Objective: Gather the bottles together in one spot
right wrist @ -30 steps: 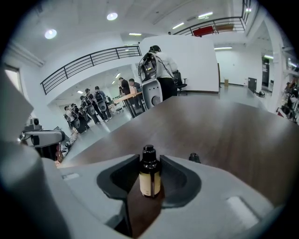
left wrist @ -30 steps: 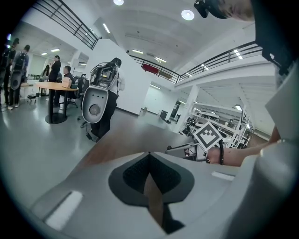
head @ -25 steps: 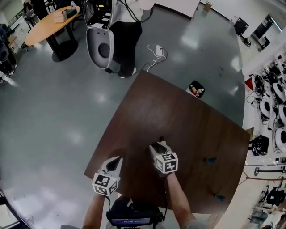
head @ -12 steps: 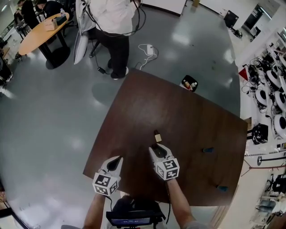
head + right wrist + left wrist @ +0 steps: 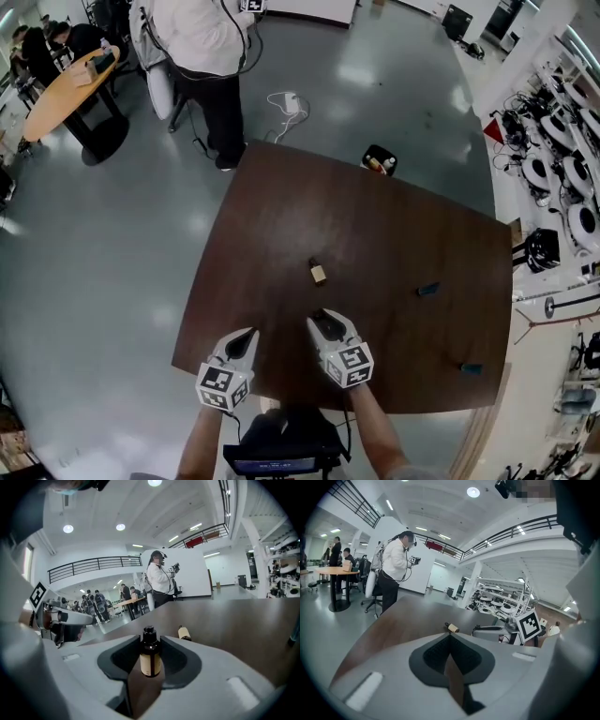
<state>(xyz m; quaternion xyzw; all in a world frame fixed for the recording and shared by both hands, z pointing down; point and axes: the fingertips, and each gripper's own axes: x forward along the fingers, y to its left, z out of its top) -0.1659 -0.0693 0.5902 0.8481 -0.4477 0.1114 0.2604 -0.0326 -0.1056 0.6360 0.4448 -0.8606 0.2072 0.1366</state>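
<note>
A small brown bottle (image 5: 150, 657) with a black cap stands upright between the jaws of my right gripper (image 5: 150, 641), which is shut on it. In the head view that gripper (image 5: 322, 322) is near the table's front edge and hides the bottle. Beyond it another small brown bottle (image 5: 318, 272) (image 5: 183, 632) (image 5: 452, 628) lies on its side on the dark brown table (image 5: 281, 225). Two teal bottles (image 5: 427, 289) (image 5: 471, 368) lie far to the right. My left gripper (image 5: 246, 338) (image 5: 450, 635) is shut on nothing at the front left corner.
A black tray (image 5: 380, 161) holding small bottles sits at the table's far edge. A person in a white shirt (image 5: 202, 47) stands on the grey floor beyond the table's far left corner. Shelves of equipment (image 5: 562, 187) line the right side.
My right gripper has drawn back toward the table's front edge, so the lying brown bottle is now well ahead of its tips. The left gripper has shifted only slightly.
</note>
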